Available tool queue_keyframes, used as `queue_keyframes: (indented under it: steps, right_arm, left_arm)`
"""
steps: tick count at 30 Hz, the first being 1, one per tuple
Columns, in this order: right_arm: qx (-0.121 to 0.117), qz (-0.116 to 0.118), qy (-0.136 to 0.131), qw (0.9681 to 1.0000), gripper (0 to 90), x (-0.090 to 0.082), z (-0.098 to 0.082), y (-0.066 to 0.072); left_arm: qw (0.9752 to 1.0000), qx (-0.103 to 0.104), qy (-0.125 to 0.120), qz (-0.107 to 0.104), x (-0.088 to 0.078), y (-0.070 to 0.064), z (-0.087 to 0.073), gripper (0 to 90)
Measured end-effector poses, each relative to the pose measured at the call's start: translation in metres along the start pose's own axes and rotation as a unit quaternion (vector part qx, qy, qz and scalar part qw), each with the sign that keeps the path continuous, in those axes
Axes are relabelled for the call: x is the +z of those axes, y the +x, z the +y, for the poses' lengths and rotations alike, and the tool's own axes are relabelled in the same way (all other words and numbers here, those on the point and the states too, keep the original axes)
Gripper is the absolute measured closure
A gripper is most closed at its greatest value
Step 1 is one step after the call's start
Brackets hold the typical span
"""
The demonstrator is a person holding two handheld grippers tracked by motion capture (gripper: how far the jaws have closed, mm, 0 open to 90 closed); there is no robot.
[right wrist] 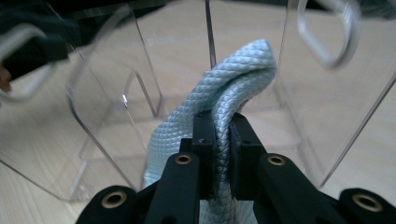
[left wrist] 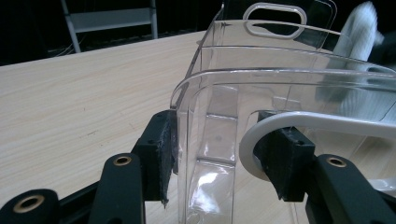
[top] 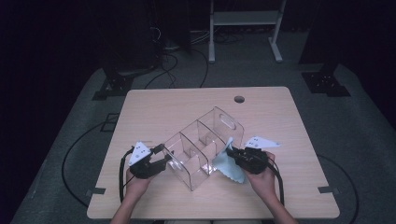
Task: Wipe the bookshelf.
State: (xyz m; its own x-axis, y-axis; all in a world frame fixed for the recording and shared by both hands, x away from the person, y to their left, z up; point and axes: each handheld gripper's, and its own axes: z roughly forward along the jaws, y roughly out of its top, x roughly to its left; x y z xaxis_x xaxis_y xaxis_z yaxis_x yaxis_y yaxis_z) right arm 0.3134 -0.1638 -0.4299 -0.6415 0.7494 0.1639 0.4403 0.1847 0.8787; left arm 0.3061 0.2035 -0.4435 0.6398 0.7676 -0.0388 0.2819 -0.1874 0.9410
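cloth at the clear box, no writing to read

the left gripper (left wrist: 219, 154) has its jaws clamped on the end wall of the clear box (top: 205, 140), one pad on each face. the right gripper (right wrist: 223, 140) pinches a fold of the pale blue cloth (right wrist: 224, 88) tight, held against the box's side. no label or lettering is legible on the table (top: 154, 107).

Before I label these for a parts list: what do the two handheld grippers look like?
Both the left gripper and right gripper are black, each topped by a pale three-cornered plate with dark dots. Brass-coloured rivets mark the jaw links, and a black cable trails from each. Bare forearms, no sleeves.
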Motion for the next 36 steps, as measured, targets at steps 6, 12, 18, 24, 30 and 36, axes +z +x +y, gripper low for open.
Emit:
queue_keyframes:
  steps: [6, 12, 18, 24, 30, 36]
  right_arm:
    - [-0.023, -0.004, -0.001, 0.9997, 82.3, 0.001, 0.030, 0.003]
    - [-0.016, -0.004, 0.005, 0.9999, 81.9, 0.004, 0.022, 0.000]
    - [-0.006, -0.004, 0.024, 0.9997, 82.8, 0.005, -0.002, -0.003]
    - [0.011, -0.005, 0.075, 0.9971, 82.9, 0.027, -0.031, -0.010]
    - [0.012, -0.009, 0.090, 0.9958, 82.8, 0.032, -0.035, -0.012]
    - [0.010, -0.007, 0.075, 0.9971, 82.8, 0.025, -0.031, -0.008]
  left_arm:
    - [1.0000, 0.001, 0.001, -0.001, 0.001, -0.001, 0.000, 47.6]
    - [1.0000, 0.003, 0.000, -0.003, 0.001, -0.001, 0.000, 47.4]
    - [1.0000, -0.002, -0.001, 0.000, 0.001, -0.001, 0.000, 47.5]
    - [1.0000, -0.002, -0.001, 0.001, 0.001, -0.001, 0.000, 47.4]
    - [1.0000, -0.005, -0.003, 0.000, 0.002, -0.001, 0.000, 47.5]
    - [1.0000, -0.005, -0.005, -0.001, 0.002, -0.001, 0.000, 47.4]
